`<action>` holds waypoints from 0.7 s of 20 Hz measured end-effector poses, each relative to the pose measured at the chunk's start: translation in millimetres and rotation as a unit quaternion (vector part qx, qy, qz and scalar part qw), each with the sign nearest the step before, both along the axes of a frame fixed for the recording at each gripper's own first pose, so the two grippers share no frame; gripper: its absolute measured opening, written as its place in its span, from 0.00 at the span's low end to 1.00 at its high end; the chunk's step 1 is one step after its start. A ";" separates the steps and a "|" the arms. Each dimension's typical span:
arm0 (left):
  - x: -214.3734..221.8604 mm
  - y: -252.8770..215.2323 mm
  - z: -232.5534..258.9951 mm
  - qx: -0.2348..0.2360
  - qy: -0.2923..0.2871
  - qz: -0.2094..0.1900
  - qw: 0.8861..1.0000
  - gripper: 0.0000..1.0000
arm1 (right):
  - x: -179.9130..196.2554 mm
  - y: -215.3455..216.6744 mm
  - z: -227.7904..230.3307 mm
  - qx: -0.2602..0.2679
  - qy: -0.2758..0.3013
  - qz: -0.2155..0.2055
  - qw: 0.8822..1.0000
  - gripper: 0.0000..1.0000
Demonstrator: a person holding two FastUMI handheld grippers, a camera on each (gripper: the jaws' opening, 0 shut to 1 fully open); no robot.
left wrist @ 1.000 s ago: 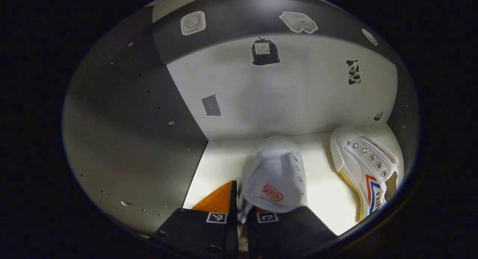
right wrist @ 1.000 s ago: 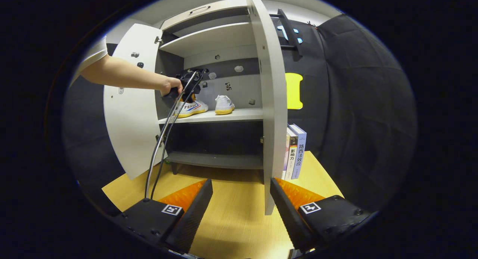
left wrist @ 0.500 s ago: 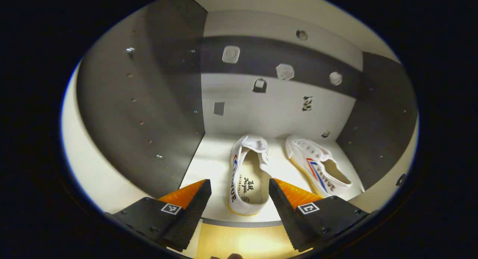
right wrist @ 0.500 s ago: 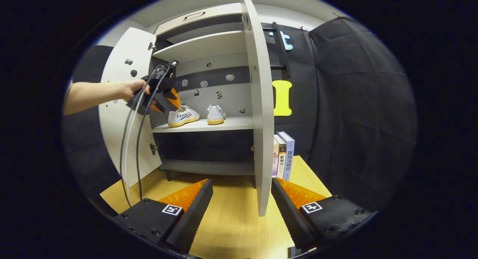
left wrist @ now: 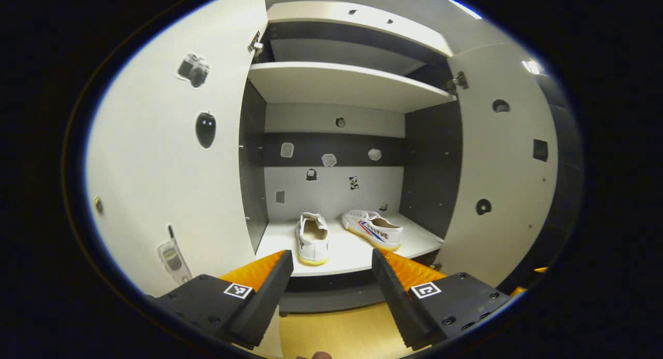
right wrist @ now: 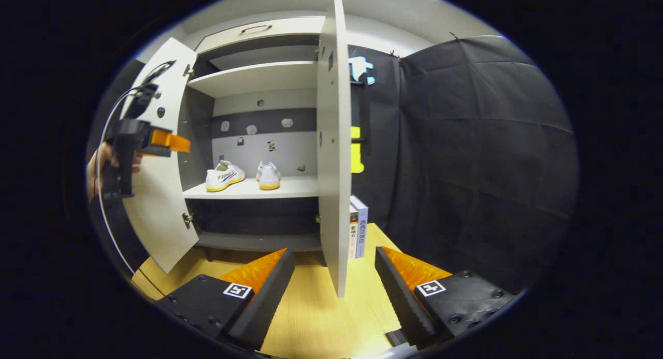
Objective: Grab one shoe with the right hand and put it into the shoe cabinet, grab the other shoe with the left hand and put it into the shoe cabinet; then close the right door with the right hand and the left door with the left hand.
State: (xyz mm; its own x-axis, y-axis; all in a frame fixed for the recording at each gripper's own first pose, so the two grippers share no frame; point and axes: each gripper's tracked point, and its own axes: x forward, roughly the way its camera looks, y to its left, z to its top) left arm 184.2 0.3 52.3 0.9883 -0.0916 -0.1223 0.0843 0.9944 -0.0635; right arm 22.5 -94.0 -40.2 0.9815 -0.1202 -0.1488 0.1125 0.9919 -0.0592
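Shoes on the middle shelf of the cabinet, both doors standing open. Left gripper is held in front of the cabinet with its fingers apart and nothing between them; in the left gripper view the near shoe lies heel toward the camera, above and beyond the left finger, and the far shoe lies at an angle just beside it, above the right finger. Neither shoe touches the fingers. Left door and right door flank the opening, each bearing stickers. Right gripper is likewise spread and empty, low over the wooden table; in the right gripper view the edge of the right door rises between its fingers, well beyond them. In that view the shoes sit side by side on the shelf, the left gripper is held by a hand in front of the left door, and books stand beside the cabinet.
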 end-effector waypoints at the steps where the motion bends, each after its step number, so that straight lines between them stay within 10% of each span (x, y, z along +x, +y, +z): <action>1: -16.3 -6.4 -2.9 -0.006 -0.004 -0.008 1.000 0.95 | -0.1 -9.4 11.1 0.003 -0.007 -0.017 1.000 0.99; 7: -64.6 -29.2 -27.0 0.018 -0.016 -0.045 0.999 0.95 | 9.1 -66.0 68.9 0.027 -0.045 -0.079 0.995 0.98; 14: -90.6 -44.3 -68.4 -0.002 0.000 0.000 1.000 0.95 | 59.8 -123.1 117.8 0.008 -0.085 -0.078 0.993 0.98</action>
